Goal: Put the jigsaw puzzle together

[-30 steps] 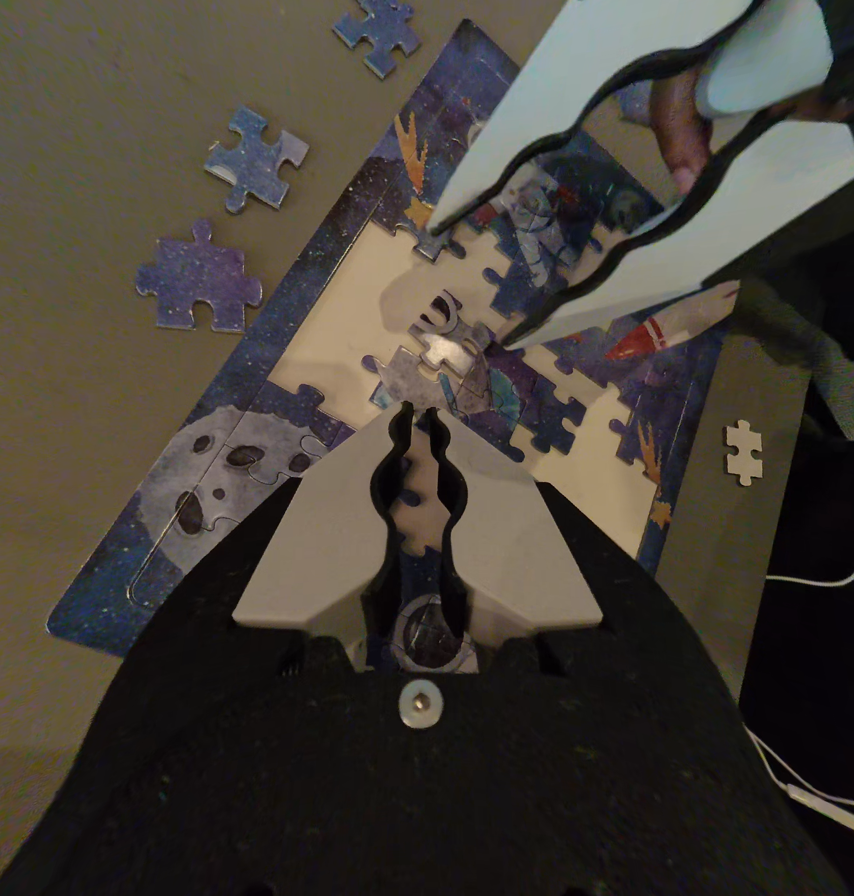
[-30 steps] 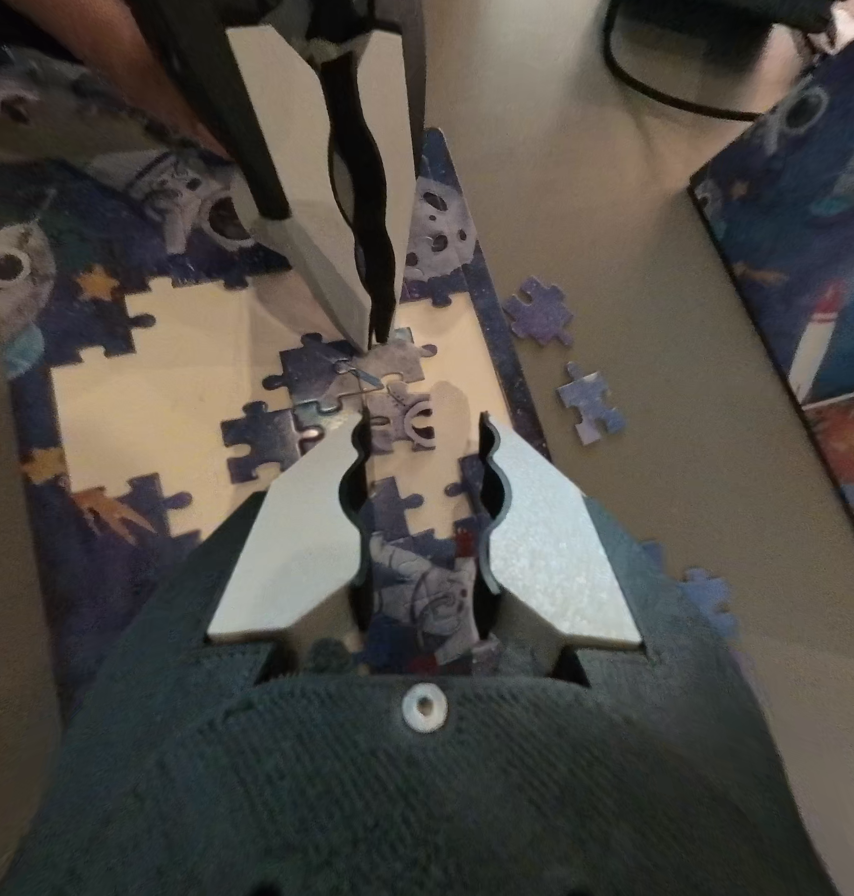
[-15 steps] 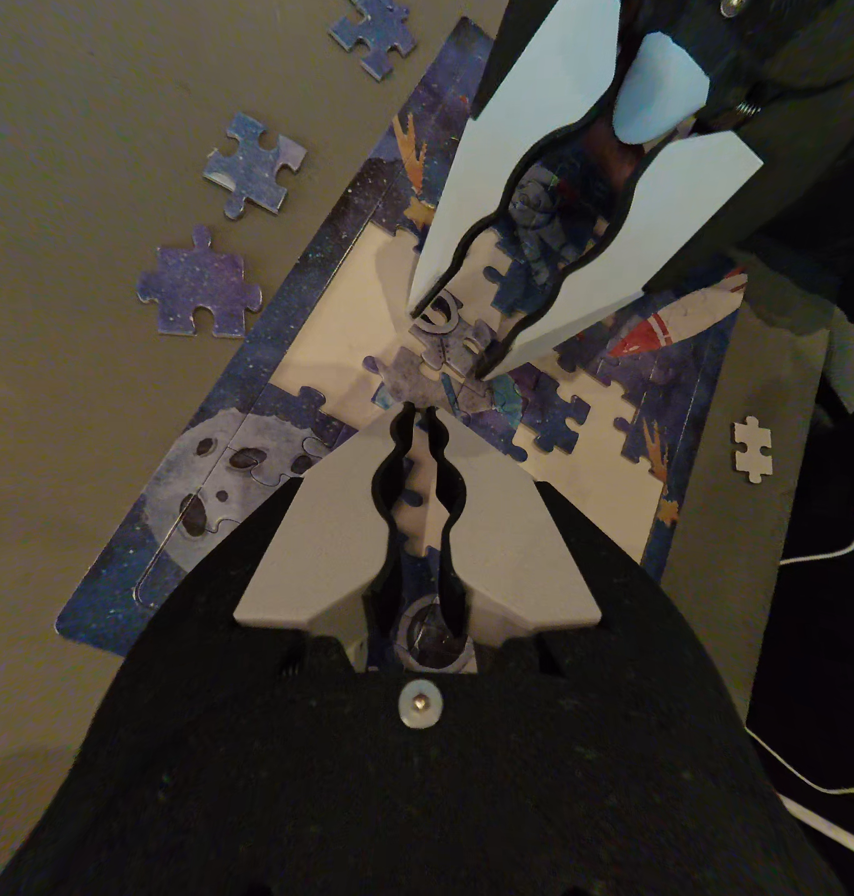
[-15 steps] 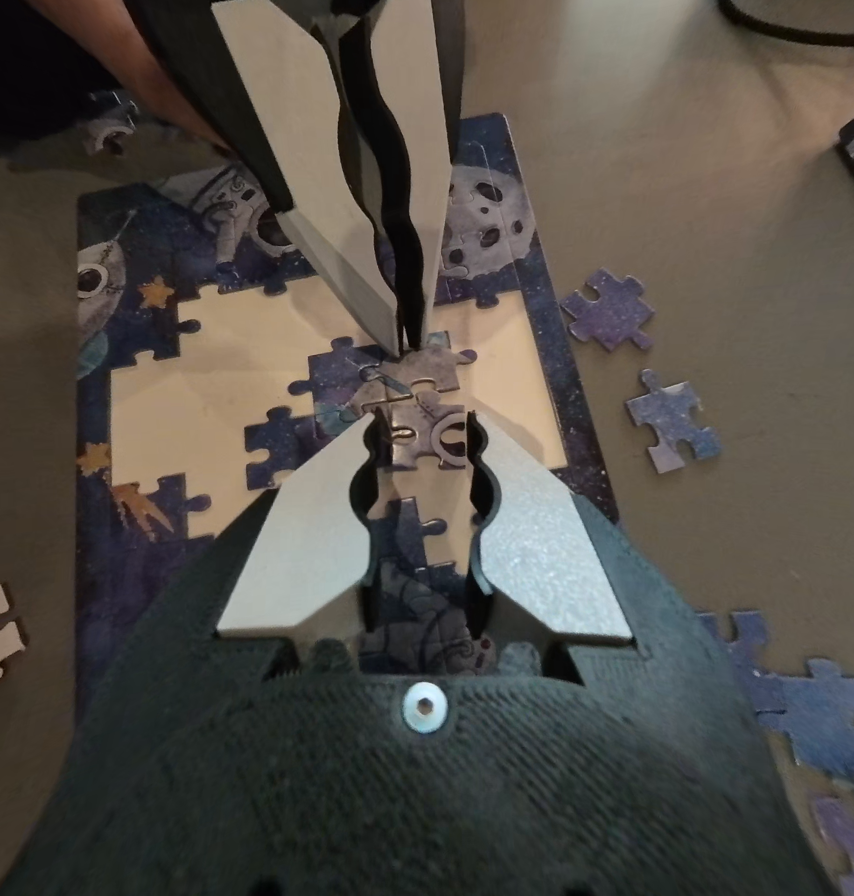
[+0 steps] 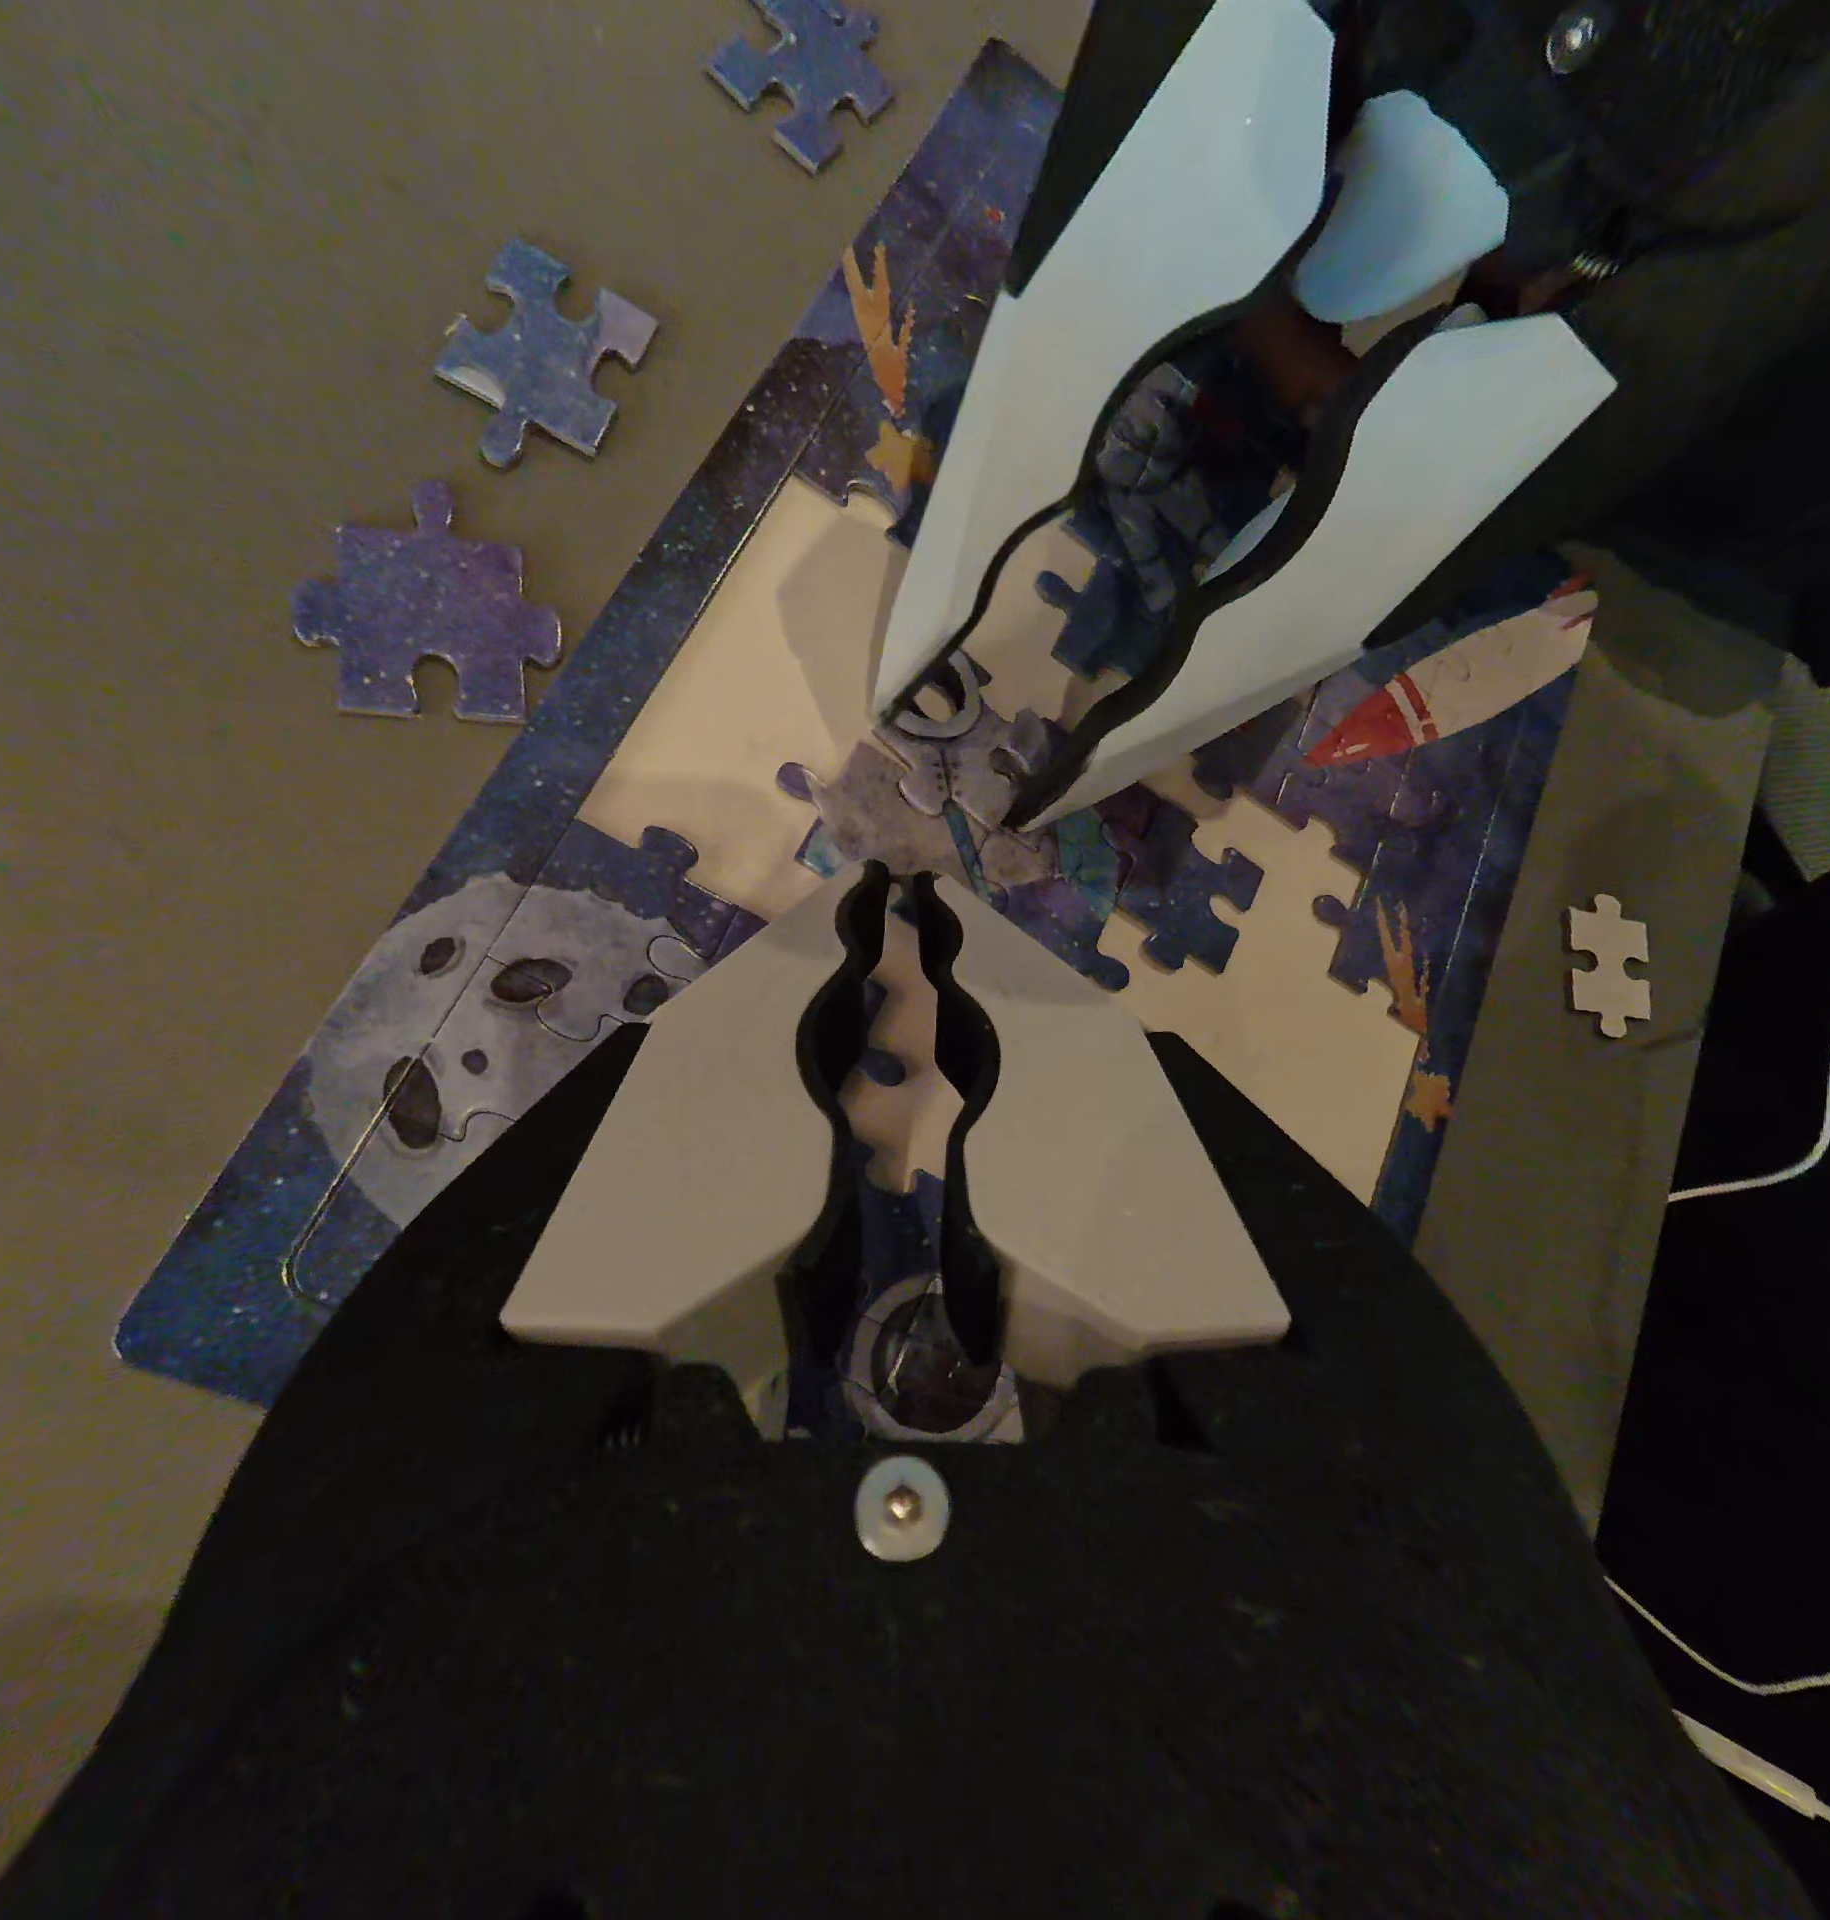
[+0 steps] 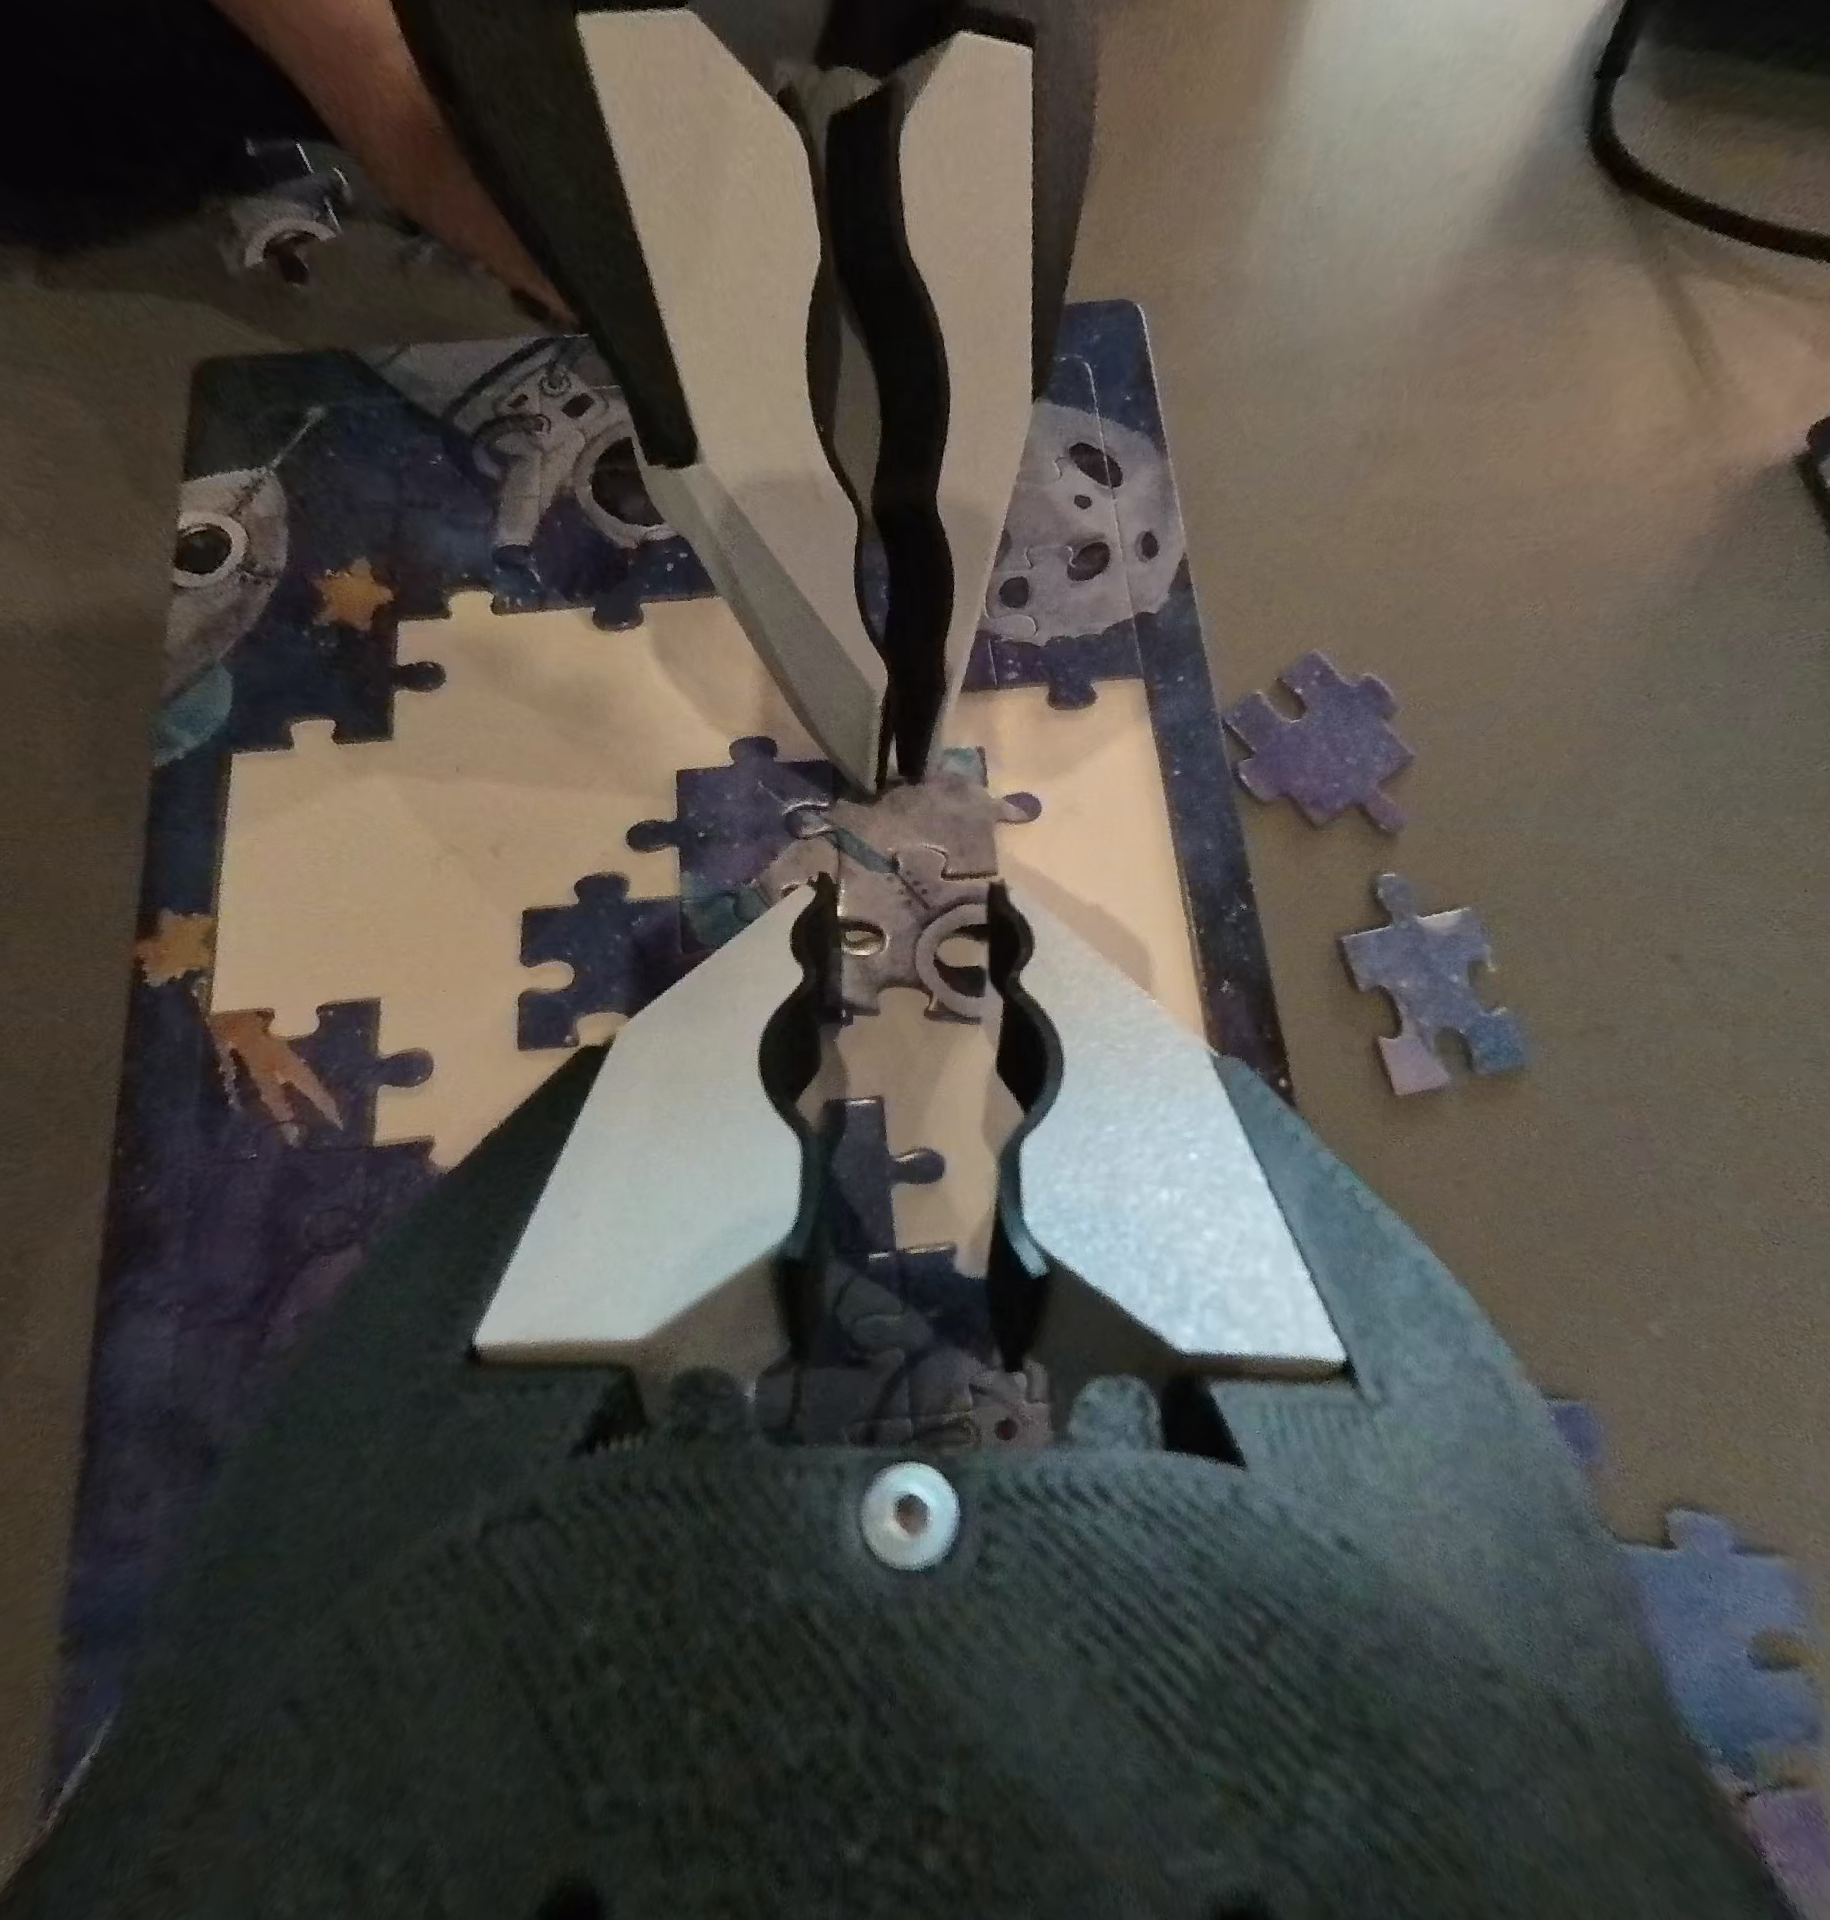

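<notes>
Two hand-held grippers meet tip to tip over a space-themed jigsaw puzzle tray [image 5: 620,665] lying flat on a grey-brown table [image 5: 163,935]. The right gripper [image 6: 906,914] has its fingers parted on either side of a grey puzzle piece [image 6: 911,940] marked with curved shapes, the pads close beside the piece's two edges; whether they actually press it cannot be told. The left gripper [image 5: 890,883] is nearly clenched, with only a thin slit between its tips, which rest at the edge of the adjoining grey piece [image 5: 880,805] and grasp nothing visible. Both pieces belong to a small cluster sitting in the middle of the tray's cream backing [image 6: 454,810], which lies bare to the left of the cluster and in a narrower strip between the cluster and the tray's dark blue border. Assembled sections line the tray's edges: a cratered moon [image 6: 1087,520] in one corner, an astronaut [image 6: 547,447] along the far side, a red-tipped rocket [image 5: 1451,696] near the other end. Loose blue pieces [image 5: 423,613] lie on the table just outside the border, well clear of the grippers, and one piece [image 5: 1607,966] lies white side up beyond the tray's opposite edge.
</notes>
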### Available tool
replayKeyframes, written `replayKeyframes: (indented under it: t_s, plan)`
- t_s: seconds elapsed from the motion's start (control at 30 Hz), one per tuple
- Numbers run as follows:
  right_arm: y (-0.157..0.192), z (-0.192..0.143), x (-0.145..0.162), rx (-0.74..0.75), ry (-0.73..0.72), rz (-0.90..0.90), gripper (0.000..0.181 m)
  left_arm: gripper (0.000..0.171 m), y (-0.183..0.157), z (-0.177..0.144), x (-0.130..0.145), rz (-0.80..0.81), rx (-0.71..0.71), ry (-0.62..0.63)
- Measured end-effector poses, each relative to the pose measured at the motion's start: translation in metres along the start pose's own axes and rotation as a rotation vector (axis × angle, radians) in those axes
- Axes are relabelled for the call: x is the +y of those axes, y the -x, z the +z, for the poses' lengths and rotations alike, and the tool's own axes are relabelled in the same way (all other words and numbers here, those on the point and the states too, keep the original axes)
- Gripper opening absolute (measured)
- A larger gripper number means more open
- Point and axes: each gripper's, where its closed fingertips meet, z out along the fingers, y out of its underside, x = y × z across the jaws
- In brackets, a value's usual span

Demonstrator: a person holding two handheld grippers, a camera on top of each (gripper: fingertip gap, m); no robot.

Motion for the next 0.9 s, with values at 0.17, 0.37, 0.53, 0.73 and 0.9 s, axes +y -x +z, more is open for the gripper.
replayKeyframes:
  t_s: [0.17, 0.37, 0.53, 0.73, 0.9]
  plan:
    - [-0.0013, 0.0000, 0.0002, -0.012, -0.010, 0.002, 0.031, 0.003, -0.0001, 0.0001, 0.0000, 0.001, 0.000, 0.000]
    - [-0.0024, -0.0024, 0.0035, 0.006, 0.026, 0.038, 0.038, 0.003, 0.0001, 0.0001, 0.0000, 0.000, 0.001, -0.001]
    - [-0.0022, -0.0029, 0.0050, -0.011, 0.025, 0.073, 0.034, 0.003, 0.0001, 0.0002, 0.0000, 0.004, -0.002, -0.001]
    - [-0.0045, -0.0065, 0.0085, -0.005, 0.031, 0.084, 0.032, 0.003, 0.0000, 0.0002, 0.0000, 0.000, 0.002, -0.001]
    - [-0.0048, -0.0070, 0.0089, 0.003, 0.033, 0.082, 0.031, 0.003, 0.0001, 0.0001, 0.0000, 0.000, 0.003, -0.002]
